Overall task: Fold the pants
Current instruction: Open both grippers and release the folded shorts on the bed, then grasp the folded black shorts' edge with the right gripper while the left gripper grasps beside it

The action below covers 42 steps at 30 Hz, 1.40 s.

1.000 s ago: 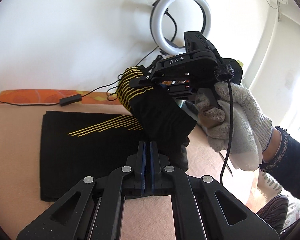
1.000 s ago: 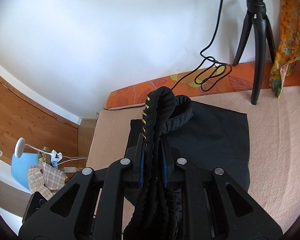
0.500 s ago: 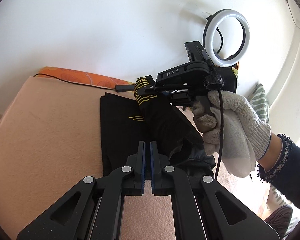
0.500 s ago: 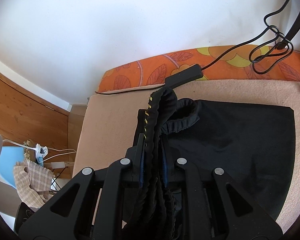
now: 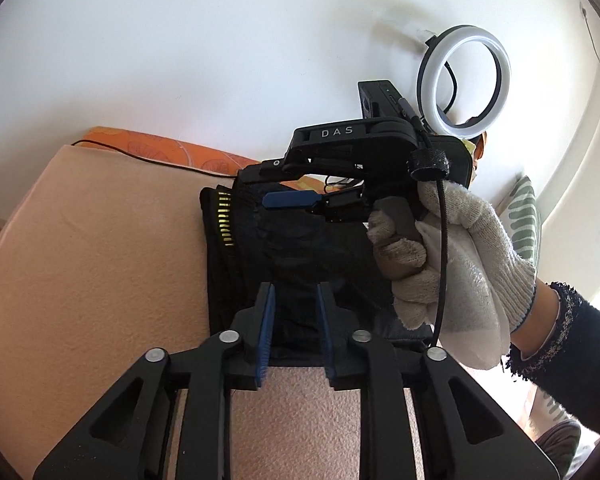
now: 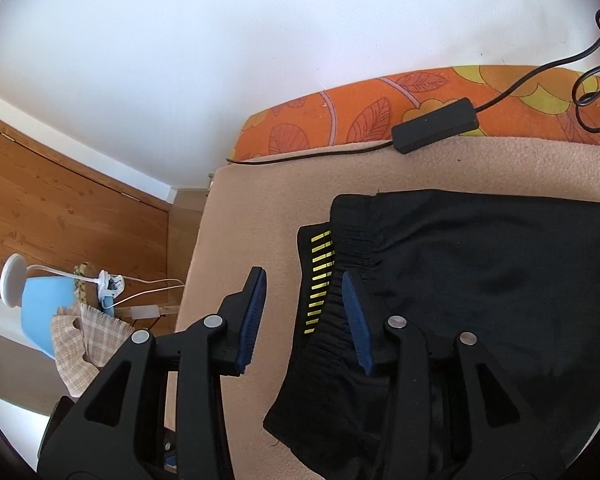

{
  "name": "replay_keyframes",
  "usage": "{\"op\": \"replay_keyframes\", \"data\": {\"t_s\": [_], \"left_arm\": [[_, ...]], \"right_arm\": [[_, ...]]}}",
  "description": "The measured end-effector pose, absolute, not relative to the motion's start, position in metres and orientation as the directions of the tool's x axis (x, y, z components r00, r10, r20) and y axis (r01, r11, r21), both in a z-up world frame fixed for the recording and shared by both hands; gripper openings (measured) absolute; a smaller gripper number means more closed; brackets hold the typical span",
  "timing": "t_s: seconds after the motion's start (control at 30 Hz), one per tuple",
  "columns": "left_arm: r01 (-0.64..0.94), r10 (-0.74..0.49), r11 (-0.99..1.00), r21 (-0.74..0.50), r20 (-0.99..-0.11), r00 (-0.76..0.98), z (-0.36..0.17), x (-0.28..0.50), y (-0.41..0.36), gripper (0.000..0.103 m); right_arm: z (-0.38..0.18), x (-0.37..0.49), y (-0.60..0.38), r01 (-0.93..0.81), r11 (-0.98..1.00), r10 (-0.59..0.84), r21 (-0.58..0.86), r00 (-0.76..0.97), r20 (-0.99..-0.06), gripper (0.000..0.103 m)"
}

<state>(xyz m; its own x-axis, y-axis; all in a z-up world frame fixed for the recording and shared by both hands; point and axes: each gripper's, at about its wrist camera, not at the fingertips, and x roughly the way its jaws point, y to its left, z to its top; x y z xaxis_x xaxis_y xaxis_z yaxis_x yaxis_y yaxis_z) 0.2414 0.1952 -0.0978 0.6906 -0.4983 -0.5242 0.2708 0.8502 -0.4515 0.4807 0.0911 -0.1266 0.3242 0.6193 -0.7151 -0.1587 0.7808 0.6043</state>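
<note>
I see lit ring light upper right against white wall; black inline box on orange leaf-print cushion; white lamp, possibly checked cloth, lower left.

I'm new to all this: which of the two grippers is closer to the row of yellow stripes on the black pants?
Right. The right gripper hangs open straddling the yellow stripes; the left gripper, also open, sits at the pants edge farther from them.
</note>
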Motion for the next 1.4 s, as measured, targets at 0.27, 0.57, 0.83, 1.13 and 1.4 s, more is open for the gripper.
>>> {"op": "replay_keyframes", "data": {"t_s": [0.27, 0.57, 0.83, 1.13, 1.4], "left_arm": [[0.271, -0.408, 0.912, -0.308, -0.609, 0.68, -0.103, 0.26, 0.165, 0.039], [0.186, -0.323, 0.945, -0.269, -0.686, 0.652, -0.121, 0.277, 0.161, 0.039], [0.071, -0.388, 0.895, -0.441, -0.689, 0.612, -0.12, 0.261, 0.186, 0.051], [-0.081, -0.47, 0.784, -0.615, -0.674, 0.569, -0.126, 0.245, 0.194, 0.051], [-0.24, -0.463, 0.716, -0.656, -0.703, 0.54, -0.145, 0.25, 0.2, 0.051]], "right_arm": [[-0.1, 0.459, 0.053, -0.208, 0.802, 0.594, 0.56, 0.377, -0.711, 0.042], [-0.093, 0.428, -0.001, -0.215, 0.869, 0.494, 0.447, 0.454, -0.742, 0.054], [-0.104, 0.409, -0.047, -0.177, 0.918, 0.395, 0.356, 0.495, -0.774, 0.072], [-0.131, 0.407, -0.096, -0.099, 0.874, 0.468, 0.476, 0.438, -0.768, 0.076], [-0.148, 0.413, -0.117, -0.058, 0.811, 0.553, 0.583, 0.402, -0.729, 0.076]]}}
